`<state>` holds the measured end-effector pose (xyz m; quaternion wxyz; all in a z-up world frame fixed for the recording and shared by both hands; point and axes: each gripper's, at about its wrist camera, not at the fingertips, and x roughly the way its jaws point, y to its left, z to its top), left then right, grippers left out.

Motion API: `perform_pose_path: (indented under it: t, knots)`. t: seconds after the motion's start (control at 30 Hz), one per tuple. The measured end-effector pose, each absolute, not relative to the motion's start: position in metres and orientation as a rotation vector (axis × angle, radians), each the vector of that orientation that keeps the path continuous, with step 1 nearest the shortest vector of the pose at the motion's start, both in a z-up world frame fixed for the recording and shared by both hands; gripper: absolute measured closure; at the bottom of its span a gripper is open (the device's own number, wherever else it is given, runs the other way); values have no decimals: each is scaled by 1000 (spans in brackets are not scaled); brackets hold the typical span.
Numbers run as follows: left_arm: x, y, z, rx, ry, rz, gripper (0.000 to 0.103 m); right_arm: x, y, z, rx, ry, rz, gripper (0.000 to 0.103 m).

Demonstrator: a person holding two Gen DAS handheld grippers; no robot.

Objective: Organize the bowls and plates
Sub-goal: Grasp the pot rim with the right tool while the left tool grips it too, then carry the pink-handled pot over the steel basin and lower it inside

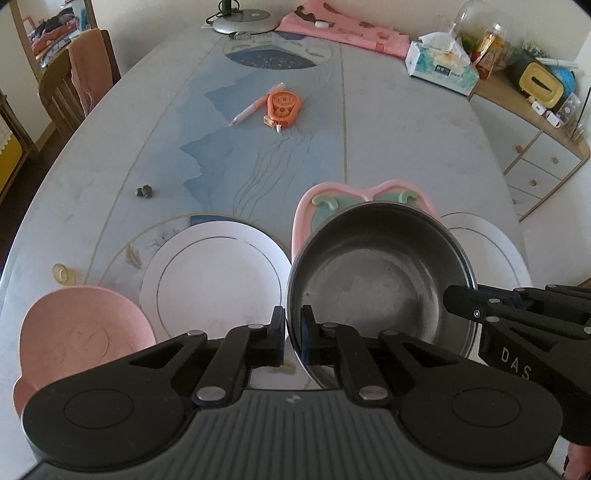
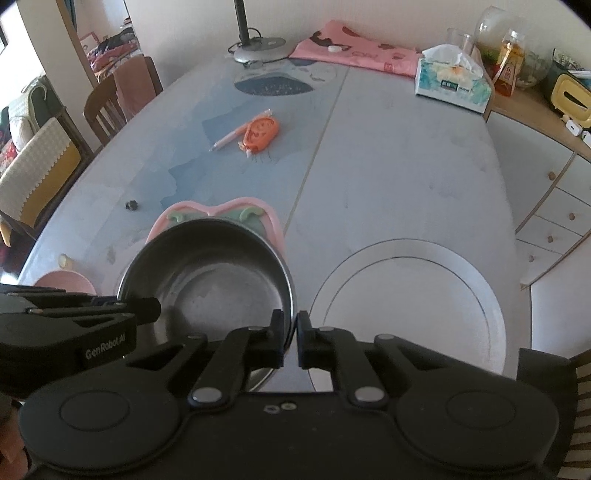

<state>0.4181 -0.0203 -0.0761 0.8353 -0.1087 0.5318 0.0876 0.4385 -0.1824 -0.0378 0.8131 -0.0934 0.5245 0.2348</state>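
A steel bowl point(image 1: 380, 280) point(image 2: 214, 273) hangs above the table, held from both sides. My left gripper point(image 1: 293, 328) is shut on its left rim, and my right gripper point(image 2: 291, 332) is shut on its right rim; the right one also shows at the bowl's far side point(image 1: 458, 299) in the left wrist view. A pink plate with green trim point(image 1: 321, 199) point(image 2: 266, 214) lies behind and under the bowl. One white plate point(image 1: 218, 273) lies to the bowl's left, another point(image 2: 410, 306) point(image 1: 487, 243) to its right. A pink bowl point(image 1: 85, 332) point(image 2: 66, 280) sits at the near left.
An orange tape dispenser point(image 1: 282, 109) and a pink pen point(image 1: 255, 107) lie mid-table. A tissue box point(image 1: 441, 66), pink cloth point(image 1: 340, 26) and lamp base point(image 1: 242, 22) stand at the far end. A cabinet point(image 1: 543, 162) is on the right, a chair point(image 1: 70, 85) on the left.
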Motion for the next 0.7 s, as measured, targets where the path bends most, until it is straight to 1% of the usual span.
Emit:
perform_pose_path:
  t: [0.33,0.7]
  knots:
    - [369,-18,-45,-231,1116,175,96,398,-178,0,-200,1094,497,96]
    - [280,1,-28,-207,1135,155,96,308,-159,21,-214,1090,491,96]
